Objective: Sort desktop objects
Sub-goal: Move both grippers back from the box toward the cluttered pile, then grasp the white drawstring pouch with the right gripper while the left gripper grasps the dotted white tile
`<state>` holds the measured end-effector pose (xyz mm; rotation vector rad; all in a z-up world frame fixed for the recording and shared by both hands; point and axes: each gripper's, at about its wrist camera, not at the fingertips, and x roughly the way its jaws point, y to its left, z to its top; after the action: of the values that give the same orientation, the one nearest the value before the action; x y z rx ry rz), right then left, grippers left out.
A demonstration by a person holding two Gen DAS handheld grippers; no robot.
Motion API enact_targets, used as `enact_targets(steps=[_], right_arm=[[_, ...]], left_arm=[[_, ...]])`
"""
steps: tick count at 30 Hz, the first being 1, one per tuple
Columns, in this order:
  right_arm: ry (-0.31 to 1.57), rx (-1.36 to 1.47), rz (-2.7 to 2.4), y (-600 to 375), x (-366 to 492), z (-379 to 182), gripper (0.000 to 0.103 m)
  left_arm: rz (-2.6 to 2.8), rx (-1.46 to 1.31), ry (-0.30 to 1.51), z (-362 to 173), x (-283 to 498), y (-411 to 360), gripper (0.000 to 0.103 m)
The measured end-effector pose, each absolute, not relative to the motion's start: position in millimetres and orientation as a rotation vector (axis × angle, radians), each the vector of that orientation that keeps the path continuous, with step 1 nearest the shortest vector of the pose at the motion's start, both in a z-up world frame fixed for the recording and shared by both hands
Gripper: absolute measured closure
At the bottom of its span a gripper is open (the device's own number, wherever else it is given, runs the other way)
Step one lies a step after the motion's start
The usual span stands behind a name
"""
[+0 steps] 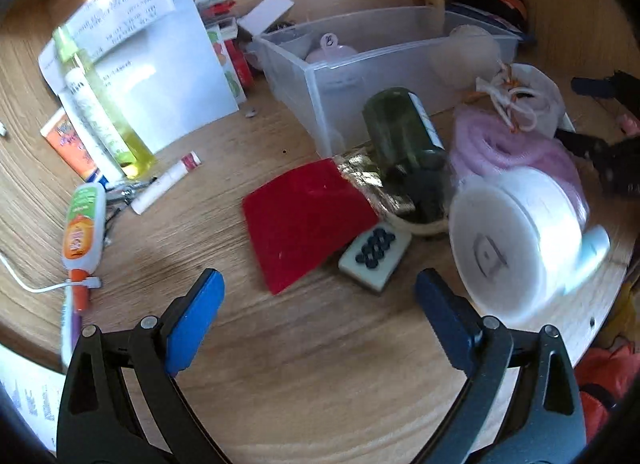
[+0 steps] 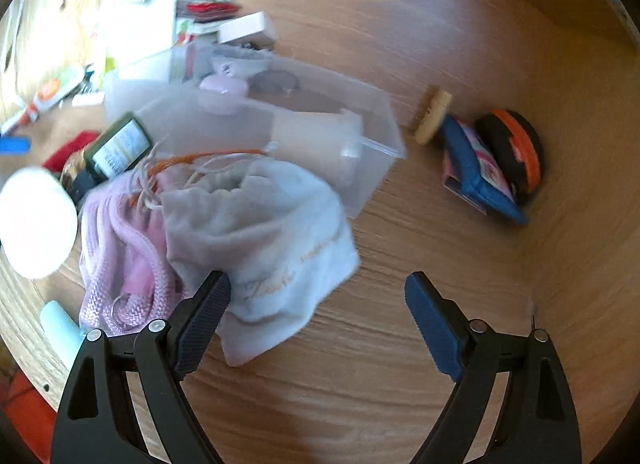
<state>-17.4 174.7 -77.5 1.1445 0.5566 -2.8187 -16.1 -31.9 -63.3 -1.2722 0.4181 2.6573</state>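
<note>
Both fingers of the left gripper stand wide apart above bare wooden desk, clamping nothing. Just ahead of them in the left wrist view lies a red card, its far corner against a gold foil wrapper, with a mahjong tile touching its near right edge. A dark green bottle lies on its side behind the foil, close to the clear plastic bin, which holds a pale pink item marked with a letter. To the right, a white cup lies tipped over, blurred, in front of a pink mesh pouch and a white drawstring bag. To the left are a yellow-green spray bottle leaning on white paper sheets, a lip balm stick and a glue bottle. In the right wrist view, the right gripper is likewise spread open and empty; its left finger overlaps the near edge of the white drawstring bag, though contact cannot be judged. The pink mesh pouch lies just beside that bag, the bin behind them. Well apart to the right rest a wooden disc, a blue booklet and a black-and-orange tape roll, grouped together.
</note>
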Motion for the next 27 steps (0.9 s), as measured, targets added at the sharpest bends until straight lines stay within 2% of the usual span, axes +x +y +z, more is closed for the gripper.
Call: enact_targets(steps=[5,7,13,20,24,26,27], right_arm=[[0.773,1.056,-2.813,161.3,-16.8,-83.1,0.015],[0.776,1.054,-2.805,162.6,-16.6,-82.5,0.015],[0.743,1.1,-2.791,170.9,-14.7,-85.2,0.015],[0.66,1.123,-2.842,184.9,-4.1,-86.1,0.015],[0.561,1.154,-2.793,185.5,-12.1,-78.9,0.015],[0.517,1.159,-2.768,184.2,-20.0,-72.3,0.015],[0.503,1.166,-2.76,183.9,-23.9,-70.5,0.015]], left_arm=[[2.617,-1.357,0.255,-67.5,-31.2,-41.9,0.004],[2.64,-1.383,0.228,-68.9,-32.3,-45.1,0.0],[2.715,-1.379,0.098,-72.7,-24.2,-55.7,0.0],[2.769,-1.34,0.19,-69.5,-14.9,-49.7,0.0],[2.706,-1.329,0.174,-64.1,-18.2,-39.1,0.001],[2.716,-1.3,0.211,-60.6,-19.0,-31.1,0.003],[2.72,-1.289,0.228,-59.7,-19.4,-28.1,0.008]])
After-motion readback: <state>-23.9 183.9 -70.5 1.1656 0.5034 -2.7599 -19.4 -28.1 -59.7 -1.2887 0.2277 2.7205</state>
